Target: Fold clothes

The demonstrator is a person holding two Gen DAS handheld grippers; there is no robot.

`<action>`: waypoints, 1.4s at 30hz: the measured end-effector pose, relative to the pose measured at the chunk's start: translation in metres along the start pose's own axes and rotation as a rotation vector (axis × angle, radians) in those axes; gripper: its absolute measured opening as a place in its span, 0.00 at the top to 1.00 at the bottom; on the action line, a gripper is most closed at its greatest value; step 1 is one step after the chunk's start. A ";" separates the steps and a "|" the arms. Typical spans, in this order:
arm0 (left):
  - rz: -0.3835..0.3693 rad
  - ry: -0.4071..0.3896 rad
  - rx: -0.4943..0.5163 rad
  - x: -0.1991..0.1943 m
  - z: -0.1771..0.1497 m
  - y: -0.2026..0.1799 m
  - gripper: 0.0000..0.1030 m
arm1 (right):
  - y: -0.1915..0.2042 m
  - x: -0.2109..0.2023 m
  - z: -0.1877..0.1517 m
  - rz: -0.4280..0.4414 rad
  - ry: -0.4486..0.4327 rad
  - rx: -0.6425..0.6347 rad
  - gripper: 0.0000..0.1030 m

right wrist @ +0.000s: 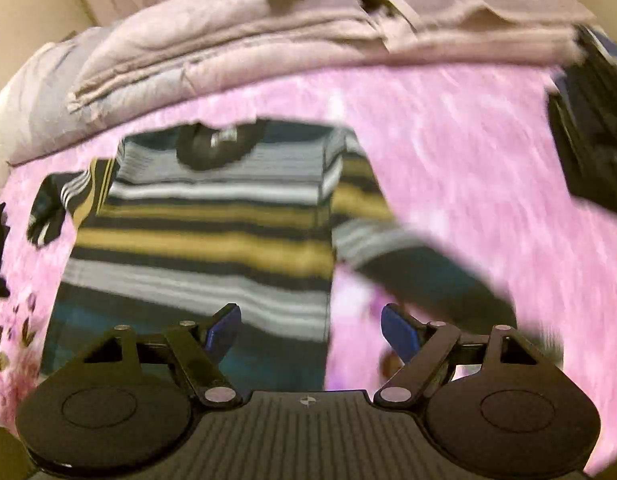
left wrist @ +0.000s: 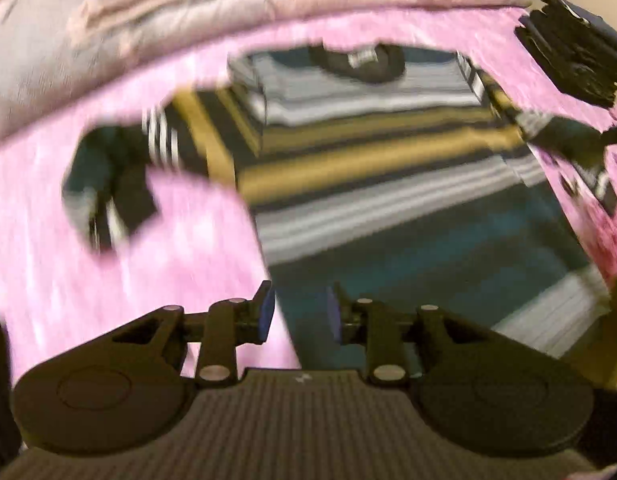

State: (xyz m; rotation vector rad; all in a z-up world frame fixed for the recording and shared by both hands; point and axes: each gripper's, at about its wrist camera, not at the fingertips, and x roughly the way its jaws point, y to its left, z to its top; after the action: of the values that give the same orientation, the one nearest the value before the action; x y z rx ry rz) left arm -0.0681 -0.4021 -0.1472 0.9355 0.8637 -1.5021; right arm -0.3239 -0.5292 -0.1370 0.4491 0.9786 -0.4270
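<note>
A striped sweater (right wrist: 204,236) is spread flat on the pink bedspread (right wrist: 448,152), collar toward 12 o'clock. The left gripper (left wrist: 300,312) and right gripper (right wrist: 310,332) are held parted and empty. With the sleeve at 9 o'clock (left wrist: 108,184) left crumpled, an uneven fold is risked.

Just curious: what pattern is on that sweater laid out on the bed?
Horizontal stripes on the sweater: grey, white, mustard yellow, black and teal. Right wrist view shows it best.

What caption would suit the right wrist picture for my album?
Open right tool hovering over a striped sweater spread flat on a pink bedspread, holding nothing.
</note>
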 end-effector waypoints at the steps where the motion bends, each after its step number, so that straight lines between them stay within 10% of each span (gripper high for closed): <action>1: 0.011 -0.012 0.014 0.008 0.018 0.002 0.72 | -0.004 0.012 0.017 0.011 -0.013 -0.022 0.21; 11: 0.089 -0.064 0.152 0.134 0.179 0.016 0.56 | -0.055 0.160 0.145 0.098 -0.016 -0.244 0.22; 18: 0.007 0.002 0.201 0.230 0.243 0.040 0.48 | -0.064 0.246 0.196 0.138 0.050 -0.310 0.22; 24: -0.043 0.092 0.245 0.256 0.231 0.044 0.93 | -0.067 0.278 0.201 0.129 0.141 -0.284 0.90; 27: -0.025 0.016 0.205 0.234 0.227 0.048 0.94 | -0.058 0.262 0.205 0.091 0.124 -0.317 0.95; 33: 0.045 -0.104 0.135 0.188 0.235 0.070 0.93 | -0.029 0.222 0.248 0.072 -0.044 -0.417 0.96; 39: 0.101 -0.057 0.003 0.227 0.239 0.088 0.85 | -0.019 0.271 0.251 0.061 -0.030 -0.405 0.94; 42: 0.133 -0.069 -0.018 0.235 0.230 0.080 0.82 | -0.036 0.275 0.241 0.085 -0.058 -0.231 0.48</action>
State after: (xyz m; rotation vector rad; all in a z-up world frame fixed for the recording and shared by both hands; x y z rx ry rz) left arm -0.0289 -0.7165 -0.2664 0.9050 0.7496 -1.4026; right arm -0.0422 -0.7289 -0.2634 0.2666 0.9368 -0.2448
